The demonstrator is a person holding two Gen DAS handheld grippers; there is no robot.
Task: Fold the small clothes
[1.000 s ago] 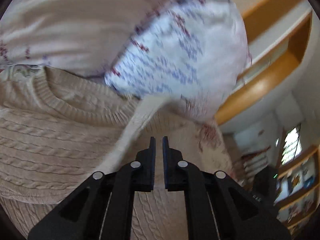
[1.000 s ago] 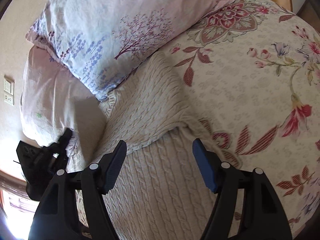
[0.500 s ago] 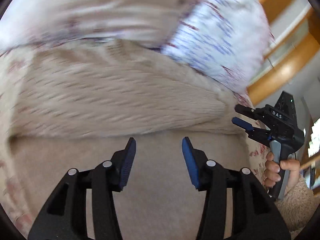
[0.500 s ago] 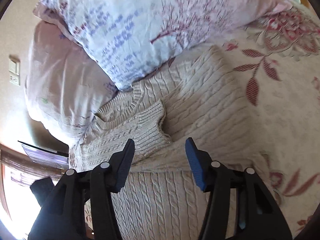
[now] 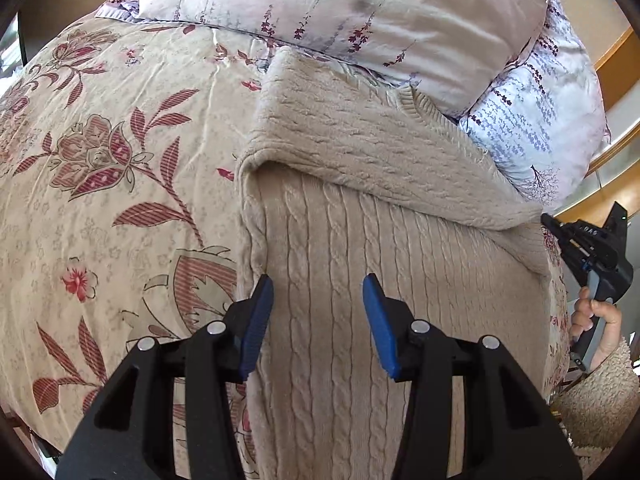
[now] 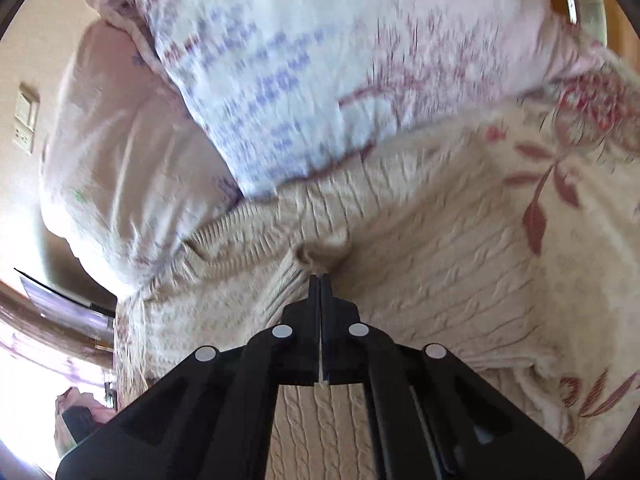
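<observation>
A cream cable-knit sweater (image 5: 360, 208) lies on the floral bed cover, its collar against the pillows and a sleeve folded across the chest. My left gripper (image 5: 318, 320) is open and empty, hovering over the sweater's lower body near its left edge. My right gripper (image 6: 320, 280) is shut on a bunched cuff (image 6: 320, 250) of the sweater's sleeve, just below the ribbed collar (image 6: 240, 232). The right wrist view is blurred by motion. The right gripper also shows in the left wrist view (image 5: 592, 252), held in a hand at the far right.
Two floral pillows (image 5: 360, 12) (image 6: 320, 80) lie beyond the sweater's collar. The floral bed cover (image 5: 100, 180) spreads to the left of the sweater. A wooden headboard ledge (image 5: 616, 64) is at the right, a wall switch (image 6: 26, 118) at the left.
My left gripper opened, let go of the sleeve and drew back toward the sweater's hem. My right gripper moved up to the sleeve cuff and shut on it.
</observation>
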